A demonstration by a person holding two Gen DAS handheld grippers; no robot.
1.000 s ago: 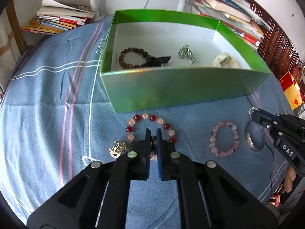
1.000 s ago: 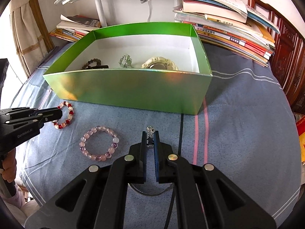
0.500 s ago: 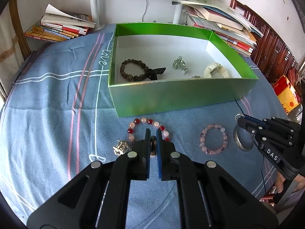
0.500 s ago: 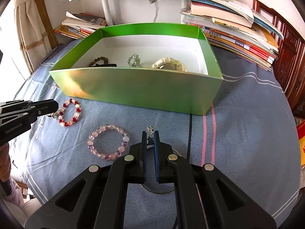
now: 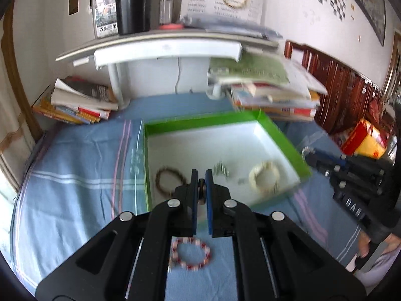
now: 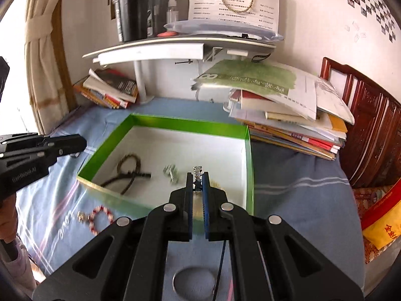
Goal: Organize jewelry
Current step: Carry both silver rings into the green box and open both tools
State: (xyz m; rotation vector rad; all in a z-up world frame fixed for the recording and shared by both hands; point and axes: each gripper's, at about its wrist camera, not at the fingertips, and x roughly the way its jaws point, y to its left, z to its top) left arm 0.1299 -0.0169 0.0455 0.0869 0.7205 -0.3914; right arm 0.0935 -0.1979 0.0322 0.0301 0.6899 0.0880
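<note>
We are lifting both pinched-shut grippers, the left gripper holding the red-and-pink beaded bracelet and the right gripper the thin silver bangle, up off the blue cloth toward the green cardboard box.

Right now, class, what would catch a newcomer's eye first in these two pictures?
The bright green box in the middle of the blue tablecloth, with a dark bead bracelet and a pale bracelet inside. Next, the left gripper lifts a red and white bead bracelet, and the right gripper lifts a silver bangle.
</note>
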